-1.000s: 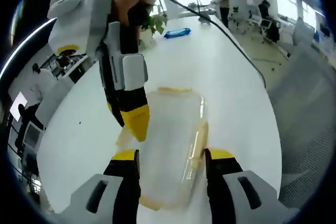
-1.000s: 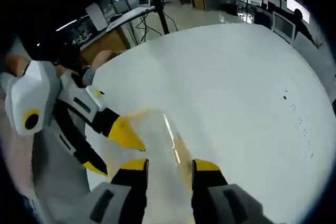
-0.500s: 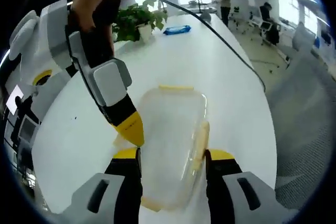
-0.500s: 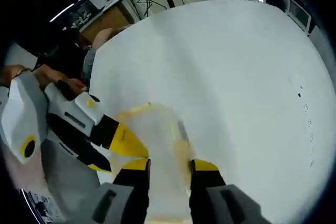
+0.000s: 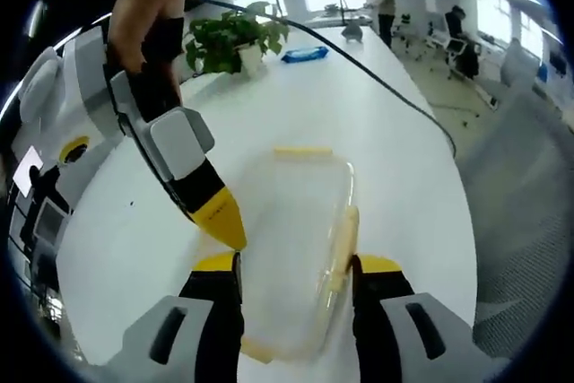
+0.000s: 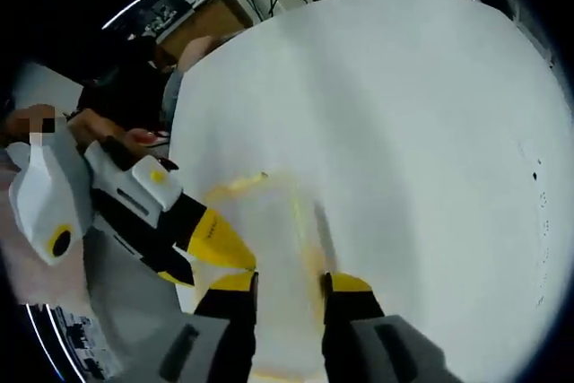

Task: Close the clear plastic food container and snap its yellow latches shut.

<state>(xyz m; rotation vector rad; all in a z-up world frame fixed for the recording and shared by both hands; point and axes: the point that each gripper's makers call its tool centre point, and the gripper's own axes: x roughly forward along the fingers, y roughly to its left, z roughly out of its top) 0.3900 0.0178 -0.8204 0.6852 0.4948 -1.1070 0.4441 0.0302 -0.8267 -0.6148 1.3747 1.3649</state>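
— Where was the container just then?

— On the white table, lid down over it as far as I could judge through the clear plastic. Its long axis ran away from the left gripper, near end between that gripper's jaws, far end toward the plant.

— And the latches?

— One yellow latch lay across the far short end, another along the right long side, just inside the left gripper's right jaw. In the right gripper view the container ran up from the right gripper, a latch at its far-left edge.

— The jaws?

— The left gripper's stood spread, straddling the container's near end without pinching it. The right gripper's looked nearly pressed together, its tip at the container's left edge; whether it touched, I couldn't tell.

— So which was nearer the work?

— The left, I'd judge: the right-side latch sat beside its jaw. The far latch lay well beyond both.
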